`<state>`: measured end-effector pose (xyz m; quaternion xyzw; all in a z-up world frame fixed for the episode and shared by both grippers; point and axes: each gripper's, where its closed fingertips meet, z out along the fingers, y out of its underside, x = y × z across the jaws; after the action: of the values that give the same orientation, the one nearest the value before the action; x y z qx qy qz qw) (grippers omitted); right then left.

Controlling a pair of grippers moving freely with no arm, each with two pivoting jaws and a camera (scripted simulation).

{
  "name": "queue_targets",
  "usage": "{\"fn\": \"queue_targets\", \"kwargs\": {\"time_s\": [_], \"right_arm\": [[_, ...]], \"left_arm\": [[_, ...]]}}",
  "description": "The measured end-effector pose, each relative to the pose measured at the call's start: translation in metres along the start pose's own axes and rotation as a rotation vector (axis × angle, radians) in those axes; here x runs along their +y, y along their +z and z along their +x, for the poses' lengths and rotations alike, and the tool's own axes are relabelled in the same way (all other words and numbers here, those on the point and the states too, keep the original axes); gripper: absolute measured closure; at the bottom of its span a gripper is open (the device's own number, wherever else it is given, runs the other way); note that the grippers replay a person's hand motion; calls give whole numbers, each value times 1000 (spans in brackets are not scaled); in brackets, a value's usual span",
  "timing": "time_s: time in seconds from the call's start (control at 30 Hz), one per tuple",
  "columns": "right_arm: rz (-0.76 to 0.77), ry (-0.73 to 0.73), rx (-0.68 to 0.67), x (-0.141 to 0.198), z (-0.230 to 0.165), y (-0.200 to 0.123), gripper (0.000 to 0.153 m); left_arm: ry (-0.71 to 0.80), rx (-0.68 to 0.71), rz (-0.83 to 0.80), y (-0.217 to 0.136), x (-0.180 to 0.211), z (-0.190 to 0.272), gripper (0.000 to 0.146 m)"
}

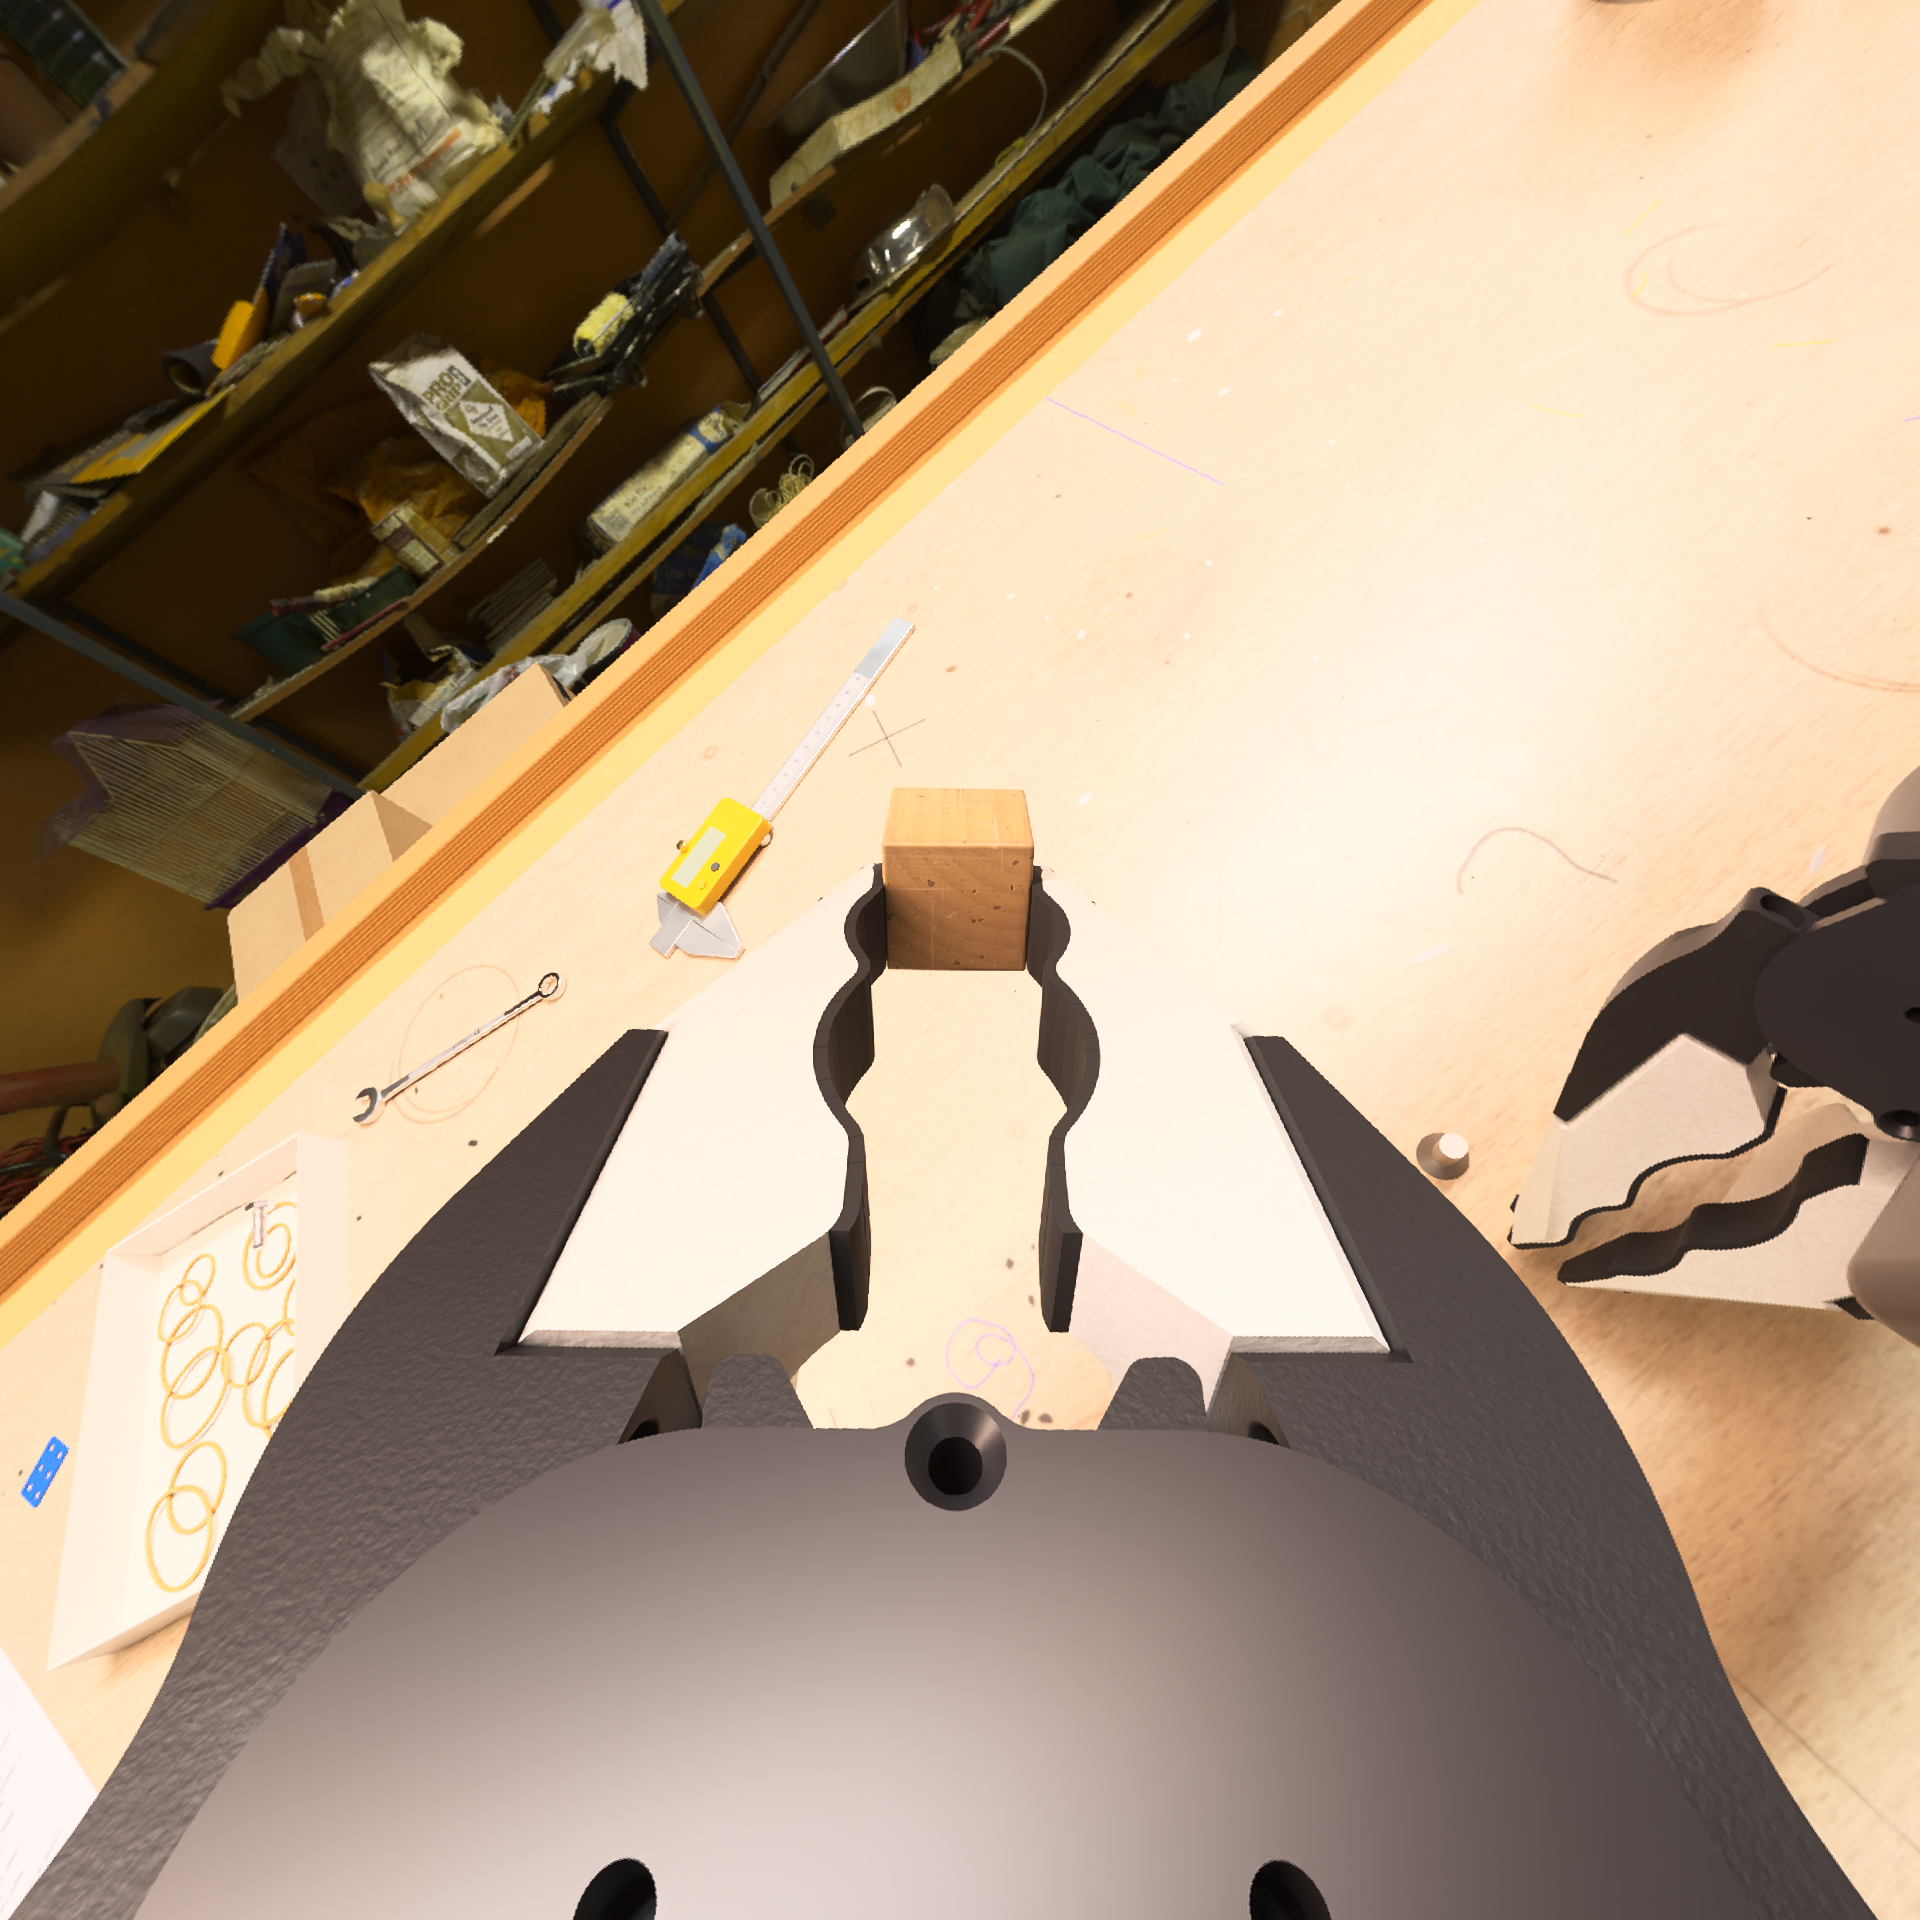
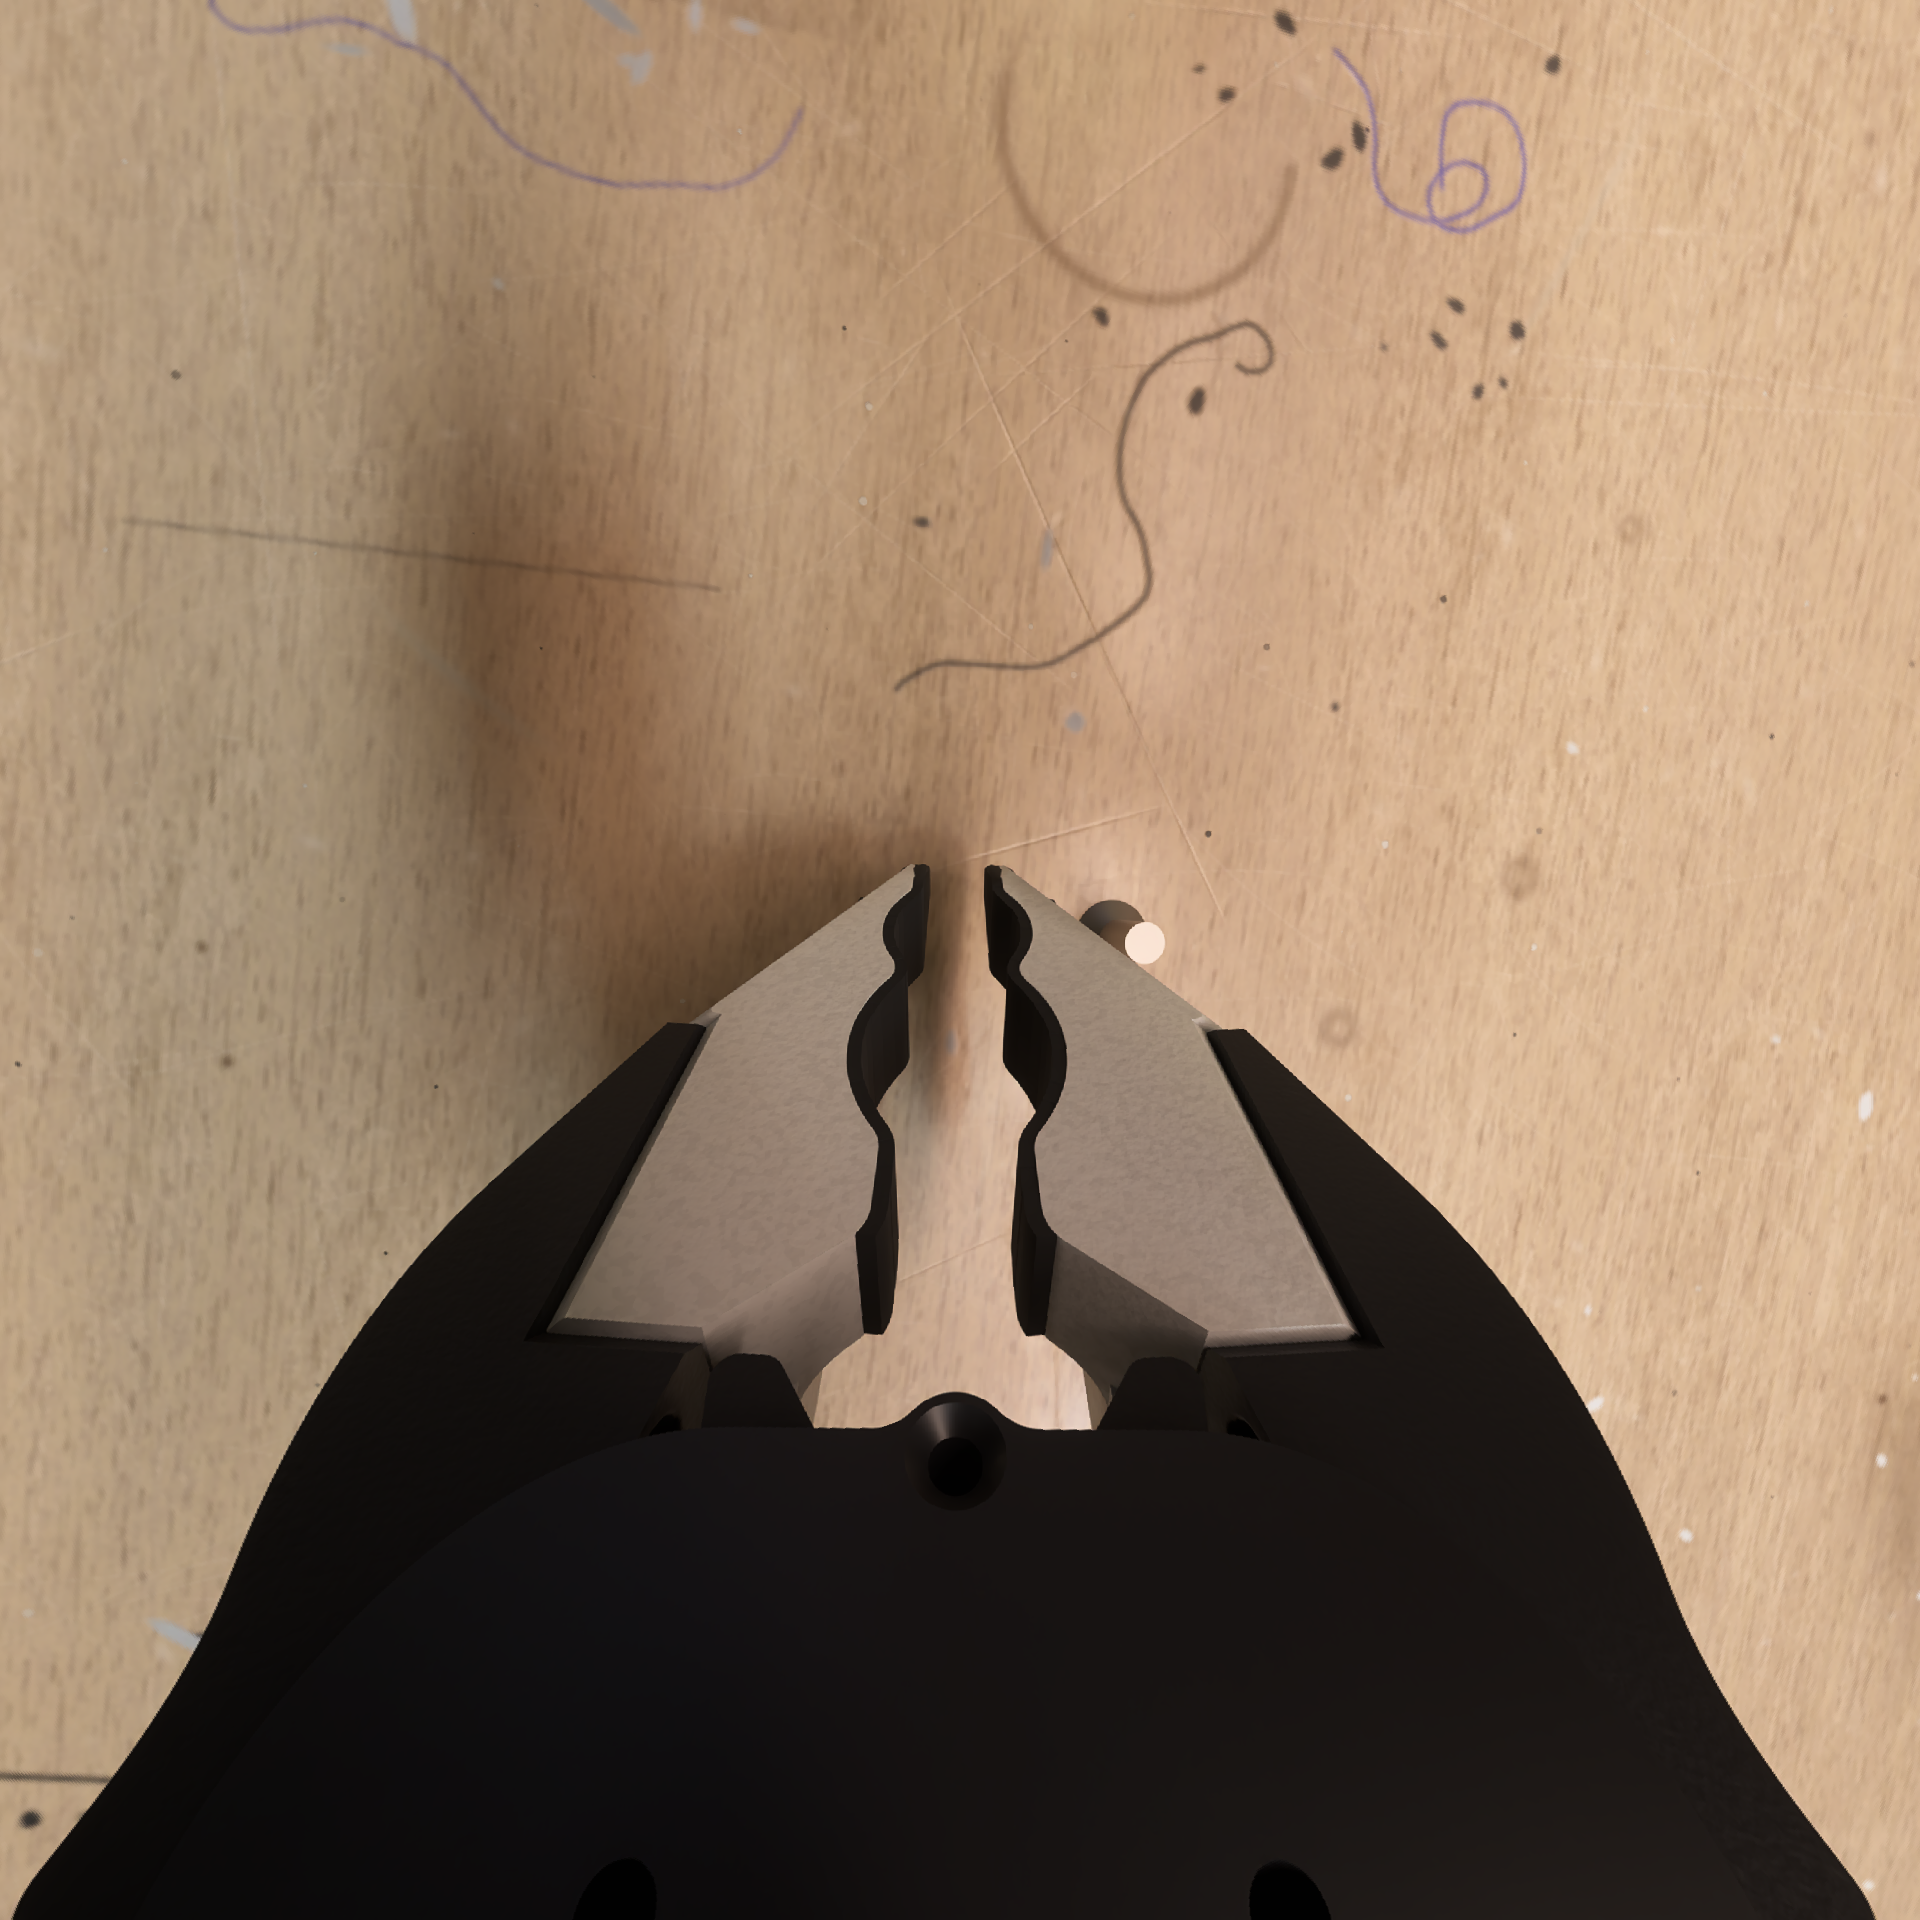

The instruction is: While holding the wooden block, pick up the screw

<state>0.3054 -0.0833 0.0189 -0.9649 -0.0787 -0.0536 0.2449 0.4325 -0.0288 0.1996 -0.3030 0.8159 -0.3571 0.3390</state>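
Note:
My left gripper [image 1: 958, 878] is shut on the wooden block [image 1: 956, 904], a light cube pinched between its fingertips above the table. The screw [image 1: 1442, 1153] is a small grey metal piece on the table, to the right of the left gripper. My right gripper [image 1: 1532, 1236] is close to the screw's right. In the right wrist view the right gripper [image 2: 957, 878] points down at the table, its jaws a narrow gap apart with nothing between them. The screw [image 2: 1127, 935] lies just outside its right finger, partly hidden by it.
A yellow caliper [image 1: 717, 857] and a wrench [image 1: 457, 1049] lie left of the block. A white tray [image 1: 104, 1455] with rubber bands and a small blue plate [image 1: 45, 1470] are at the far left. The table edge [image 1: 727, 613] runs diagonally, with cluttered shelves beyond.

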Motion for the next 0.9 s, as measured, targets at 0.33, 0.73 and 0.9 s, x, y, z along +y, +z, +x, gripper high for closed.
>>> {"fn": "queue_targets", "kwargs": {"time_s": [0.33,0.73,0.9], "right_arm": [[71,5,-46,-4,10,-14,140],[51,189,-253,2,11,4,108],[83,182,-271,5,12,3,114]], "left_arm": [[5,4,1,0,0,1,120],[16,5,-5,1,0,2,120],[17,9,-7,1,1,2,120]]}}
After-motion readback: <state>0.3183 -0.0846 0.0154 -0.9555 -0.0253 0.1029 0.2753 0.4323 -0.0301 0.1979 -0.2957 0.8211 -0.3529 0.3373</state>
